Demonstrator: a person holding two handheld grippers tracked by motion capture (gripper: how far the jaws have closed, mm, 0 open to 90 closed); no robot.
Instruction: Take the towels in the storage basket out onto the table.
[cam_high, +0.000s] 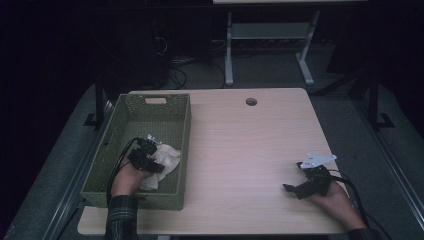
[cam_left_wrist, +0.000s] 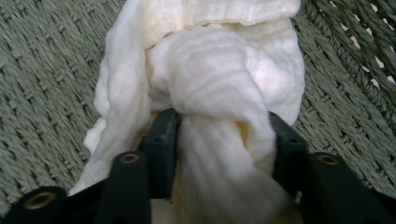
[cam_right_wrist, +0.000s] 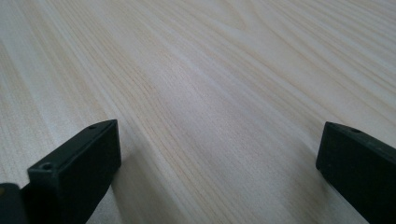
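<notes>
On the light wood surface (cam_high: 250, 150), a green woven basket (cam_high: 172, 120) sits at the left side, well apart from the right hand's gripper. Inside the basket lies a cream-white cloth (cam_high: 167, 159), crumpled and bunched, soft crinkled weave, a few faint yellowish patches; it rests on the basket floor near the right wall, toward the near end. In the left gripper view the cloth (cam_left_wrist: 219, 79) is twisted into a thick knot-like roll with folds hanging at either side, woven basket floor (cam_left_wrist: 42, 93) around it. The left gripper (cam_high: 159, 150) reaches into the basket right at the cloth; its jaws are clamped on the rolled part of the cloth, which runs between them and bulges out just past the tips, both pads pressing into the fabric. The right gripper (cam_high: 289, 188) rests on the surface near the right front edge, jaws spread wide with bare wood (cam_right_wrist: 210, 93) between them, holding nothing.
</notes>
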